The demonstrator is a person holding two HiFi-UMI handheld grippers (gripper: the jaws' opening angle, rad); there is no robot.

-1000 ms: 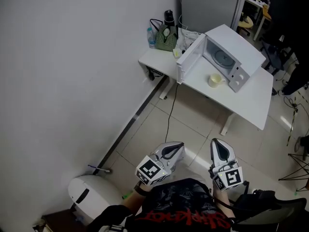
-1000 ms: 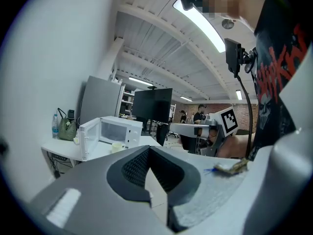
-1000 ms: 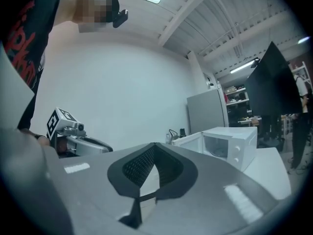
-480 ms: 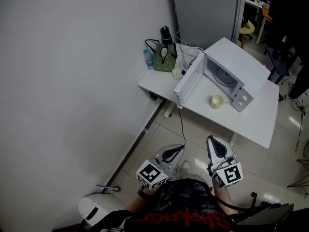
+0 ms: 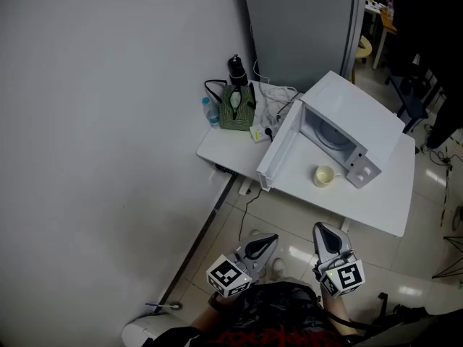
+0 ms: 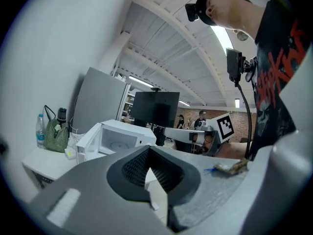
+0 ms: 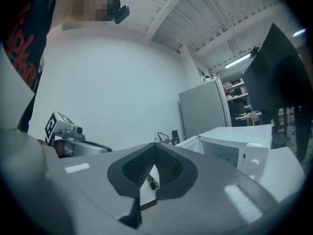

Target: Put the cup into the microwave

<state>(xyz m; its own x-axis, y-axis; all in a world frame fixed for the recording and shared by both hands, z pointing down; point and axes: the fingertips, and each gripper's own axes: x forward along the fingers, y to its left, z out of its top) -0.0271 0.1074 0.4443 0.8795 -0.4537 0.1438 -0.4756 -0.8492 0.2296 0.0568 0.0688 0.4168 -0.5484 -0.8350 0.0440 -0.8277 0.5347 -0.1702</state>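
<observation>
A pale yellow cup point(image 5: 323, 175) stands on the white table point(image 5: 376, 201), just in front of the white microwave point(image 5: 347, 132). The microwave door point(image 5: 278, 150) hangs wide open to the left and the cavity looks empty. My left gripper point(image 5: 262, 248) and right gripper point(image 5: 327, 238) are held side by side low in the head view, over the tiled floor and well short of the table. Both are shut with nothing between the jaws. The left gripper view shows the microwave point(image 6: 122, 138) far off beyond the left gripper point(image 6: 151, 168). In the right gripper view the microwave point(image 7: 230, 151) lies beyond the right gripper point(image 7: 154, 173).
A green bag point(image 5: 236, 107), a water bottle point(image 5: 210, 111), a black flask point(image 5: 236, 67) and cables crowd the table's back left corner. A grey cabinet point(image 5: 304, 27) stands behind the table, a white wall runs along the left, and a white bin point(image 5: 145, 335) sits at the bottom left.
The person has walked towards the table, which now sits lower and closer in the head view. Both grippers travelled along with the body and stayed shut. The cup has not moved.
</observation>
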